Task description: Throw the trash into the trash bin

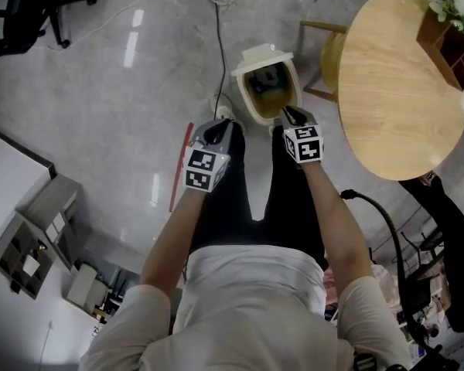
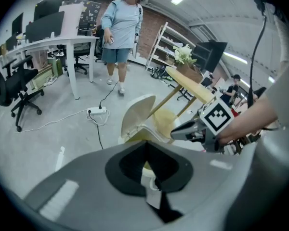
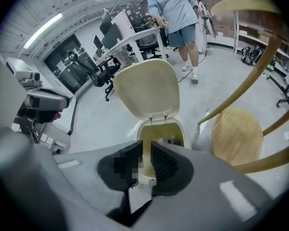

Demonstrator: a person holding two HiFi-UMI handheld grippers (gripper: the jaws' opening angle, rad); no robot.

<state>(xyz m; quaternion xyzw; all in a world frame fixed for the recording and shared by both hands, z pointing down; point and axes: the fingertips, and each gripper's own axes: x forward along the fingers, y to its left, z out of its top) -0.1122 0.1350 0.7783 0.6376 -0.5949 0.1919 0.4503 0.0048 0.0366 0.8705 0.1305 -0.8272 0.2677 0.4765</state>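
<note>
The cream trash bin (image 1: 244, 95) stood on the grey floor at 12 o'clock from the person, its lid (image 3: 147, 88) swung up and back. A few small items (image 3: 171, 141) lay inside it, too small to identify. The right gripper (image 1: 291, 114) hung over the bin's near rim with its jaws a narrow gap apart and nothing between them. The left gripper (image 1: 219, 127), at 9 o'clock from the right one and just beside the bin, had its jaws closed together and empty. A round wooden table (image 1: 394, 91) stood at 2 o'clock, with a stool (image 3: 236, 134) under its edge beside the bin. A power strip (image 2: 97, 111) lay on the floor beyond the bin, and another person (image 2: 118, 32) stood further off.
</note>
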